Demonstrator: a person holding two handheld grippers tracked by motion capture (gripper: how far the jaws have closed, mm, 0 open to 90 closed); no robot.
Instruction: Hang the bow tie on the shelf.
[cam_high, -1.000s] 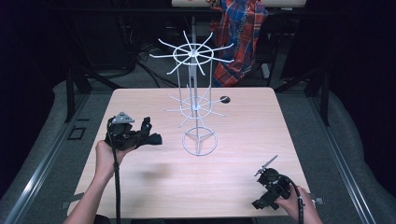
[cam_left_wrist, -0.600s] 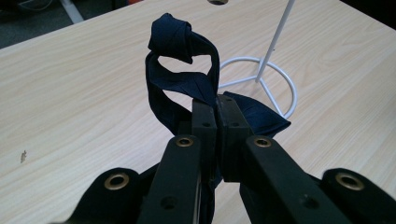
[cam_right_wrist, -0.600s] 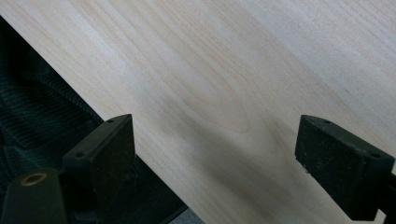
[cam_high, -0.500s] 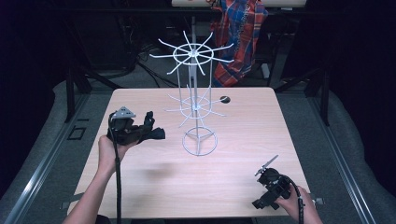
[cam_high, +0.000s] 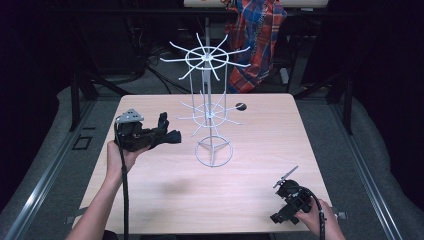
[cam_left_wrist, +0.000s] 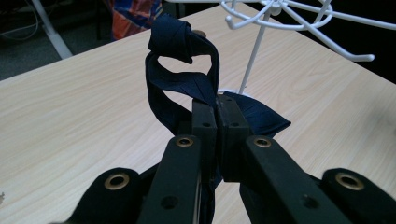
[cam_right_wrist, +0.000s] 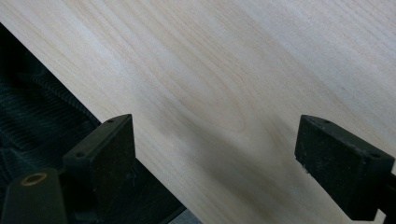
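Leftmost, left gripper (cam_high: 172, 136) clamps tight on a dark navy knotted fabric strip (cam_left_wrist: 184, 70), lifted over the light wooden table (cam_high: 260, 145), near the white wire spinner rack (cam_high: 210, 112). Right gripper (cam_high: 284, 179) gapes wide, holding nothing, at the table's near edge. No readable writing.

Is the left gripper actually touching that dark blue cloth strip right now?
Touching. In the left gripper view the left gripper has its jaws shut on the dark blue cloth strip, which loops up from between the pads.
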